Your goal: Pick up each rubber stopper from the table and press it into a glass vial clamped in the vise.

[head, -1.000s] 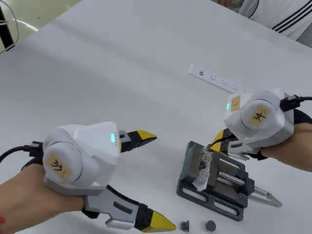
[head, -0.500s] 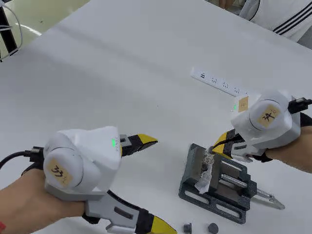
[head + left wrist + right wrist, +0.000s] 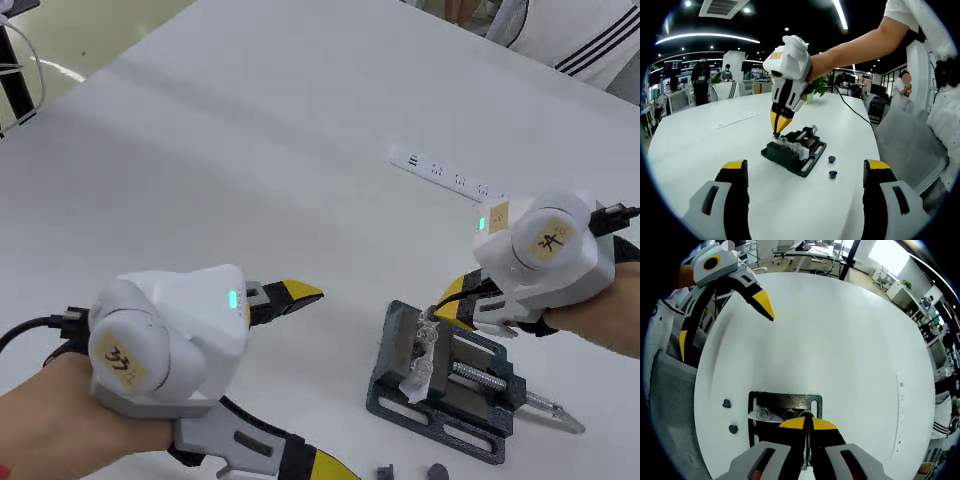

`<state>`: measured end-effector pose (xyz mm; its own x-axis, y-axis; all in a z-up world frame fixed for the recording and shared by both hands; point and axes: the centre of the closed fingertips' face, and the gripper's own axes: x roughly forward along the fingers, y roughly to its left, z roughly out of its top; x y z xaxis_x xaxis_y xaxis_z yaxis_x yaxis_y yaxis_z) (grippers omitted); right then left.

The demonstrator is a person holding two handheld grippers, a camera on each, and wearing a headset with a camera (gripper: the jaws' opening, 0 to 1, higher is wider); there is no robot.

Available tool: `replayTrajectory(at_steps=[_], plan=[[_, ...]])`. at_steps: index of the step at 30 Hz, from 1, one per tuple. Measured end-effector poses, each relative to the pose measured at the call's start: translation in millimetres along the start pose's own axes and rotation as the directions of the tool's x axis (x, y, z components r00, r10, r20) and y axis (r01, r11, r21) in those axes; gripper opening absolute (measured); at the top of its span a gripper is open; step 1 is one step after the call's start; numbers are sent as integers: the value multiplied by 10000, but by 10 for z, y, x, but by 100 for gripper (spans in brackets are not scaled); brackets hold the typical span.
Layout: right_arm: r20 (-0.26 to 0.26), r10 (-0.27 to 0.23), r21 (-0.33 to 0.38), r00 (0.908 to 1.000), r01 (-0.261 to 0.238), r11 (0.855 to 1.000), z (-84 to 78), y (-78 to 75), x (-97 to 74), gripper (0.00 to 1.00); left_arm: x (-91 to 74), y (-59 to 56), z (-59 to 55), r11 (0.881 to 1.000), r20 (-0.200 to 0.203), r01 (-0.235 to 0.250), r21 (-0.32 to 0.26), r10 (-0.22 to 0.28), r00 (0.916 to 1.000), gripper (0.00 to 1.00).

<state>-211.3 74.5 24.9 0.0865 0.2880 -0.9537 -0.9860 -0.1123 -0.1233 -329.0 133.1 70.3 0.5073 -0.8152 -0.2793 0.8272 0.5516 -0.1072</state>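
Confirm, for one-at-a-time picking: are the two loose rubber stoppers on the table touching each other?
Apart. The left gripper view shows one stopper and the other stopper with bare table between them; the right gripper view shows that gap too.

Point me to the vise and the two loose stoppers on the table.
vise [image 3: 440,428]: head view, on the front edge of its dark base.
nearer stopper [image 3: 833,174]: left gripper view, on its top.
farther stopper [image 3: 831,159]: left gripper view, on its top.
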Motion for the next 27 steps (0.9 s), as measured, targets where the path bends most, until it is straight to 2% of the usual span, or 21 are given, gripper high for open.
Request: replayTrajectory(at_steps=[14,27], plan=[[71,-137,210,9999,135,9997,-3,-33,-13,4,-23,-17,33,10000,-46,-39,48,39,10000,95],[426,-387,544,9983,363,9979,16,-39,-162,10,-26,-22,37,9999,-98,13,143,-12,10000,95]])
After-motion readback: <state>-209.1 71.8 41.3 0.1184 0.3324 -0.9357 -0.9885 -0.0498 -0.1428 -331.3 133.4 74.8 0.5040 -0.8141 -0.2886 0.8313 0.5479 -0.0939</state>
